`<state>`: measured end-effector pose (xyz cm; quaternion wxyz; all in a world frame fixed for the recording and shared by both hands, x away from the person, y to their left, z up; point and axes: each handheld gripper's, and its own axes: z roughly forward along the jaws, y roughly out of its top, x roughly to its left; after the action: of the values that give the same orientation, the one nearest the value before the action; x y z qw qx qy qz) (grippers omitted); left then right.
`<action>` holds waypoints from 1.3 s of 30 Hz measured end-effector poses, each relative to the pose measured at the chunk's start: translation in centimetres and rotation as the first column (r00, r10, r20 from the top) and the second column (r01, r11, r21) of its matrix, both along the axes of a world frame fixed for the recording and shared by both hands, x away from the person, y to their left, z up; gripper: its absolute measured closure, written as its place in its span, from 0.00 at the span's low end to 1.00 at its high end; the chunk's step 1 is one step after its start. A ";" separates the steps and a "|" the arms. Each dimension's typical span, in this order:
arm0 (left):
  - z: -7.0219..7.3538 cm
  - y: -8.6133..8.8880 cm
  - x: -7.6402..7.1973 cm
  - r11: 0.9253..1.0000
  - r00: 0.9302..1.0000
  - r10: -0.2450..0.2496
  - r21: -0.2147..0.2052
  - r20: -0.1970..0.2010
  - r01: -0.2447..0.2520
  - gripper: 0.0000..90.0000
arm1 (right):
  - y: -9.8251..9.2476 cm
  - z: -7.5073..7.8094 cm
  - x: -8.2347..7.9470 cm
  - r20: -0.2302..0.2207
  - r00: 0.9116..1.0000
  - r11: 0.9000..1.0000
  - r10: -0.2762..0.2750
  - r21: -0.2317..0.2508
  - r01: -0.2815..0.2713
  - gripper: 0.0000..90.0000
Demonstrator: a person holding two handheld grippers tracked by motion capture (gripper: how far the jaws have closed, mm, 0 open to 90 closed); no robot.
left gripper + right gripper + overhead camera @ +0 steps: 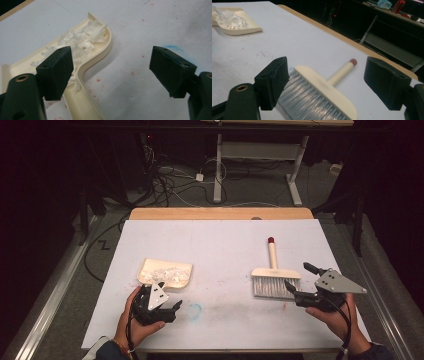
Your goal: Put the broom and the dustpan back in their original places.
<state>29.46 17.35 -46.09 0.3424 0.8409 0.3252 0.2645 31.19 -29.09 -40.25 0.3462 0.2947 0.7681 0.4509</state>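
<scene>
A cream dustpan (165, 272) (100, 53) (239, 30) holding white scraps (80, 41) lies left of centre on the white table sheet. A cream hand brush (273, 276) (324, 93) with grey bristles and a red-tipped handle lies flat to the right. My left gripper (172, 309) (111, 71) stands open just in front of the dustpan, its left jaw over the pan's handle end. My right gripper (300, 279) (332, 85) is open beside the brush head, with the brush lying between its jaws in the right gripper view, not gripped.
The white sheet (220, 250) covers a wooden table (220, 213); a faint blue smudge (194, 309) and small red specks mark it. Cables and another table's legs (260, 170) stand on the floor beyond the far edge.
</scene>
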 end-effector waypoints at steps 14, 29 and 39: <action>-0.2 -0.5 0.4 1.000 1.000 0.003 0.016 -0.004 -0.003 0.21 | -2.0 -4.4 -1.2 -0.064 0.997 0.999 -0.045 -0.031 0.043 0.22; -0.1 -0.6 -0.2 0.999 1.000 0.005 0.032 0.025 -0.006 0.20 | -1.3 -4.0 -2.0 -0.055 0.998 0.999 -0.024 -0.045 0.022 0.22; -0.2 -0.9 0.0 0.999 1.000 -0.004 0.038 0.021 0.004 0.18 | -1.2 -3.9 -2.0 -0.036 0.997 0.996 -0.064 -0.066 0.062 0.22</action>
<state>29.45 16.41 -46.32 0.3302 0.8451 0.3147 0.2789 29.20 -30.33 -44.12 0.3549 0.3160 0.7791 0.4089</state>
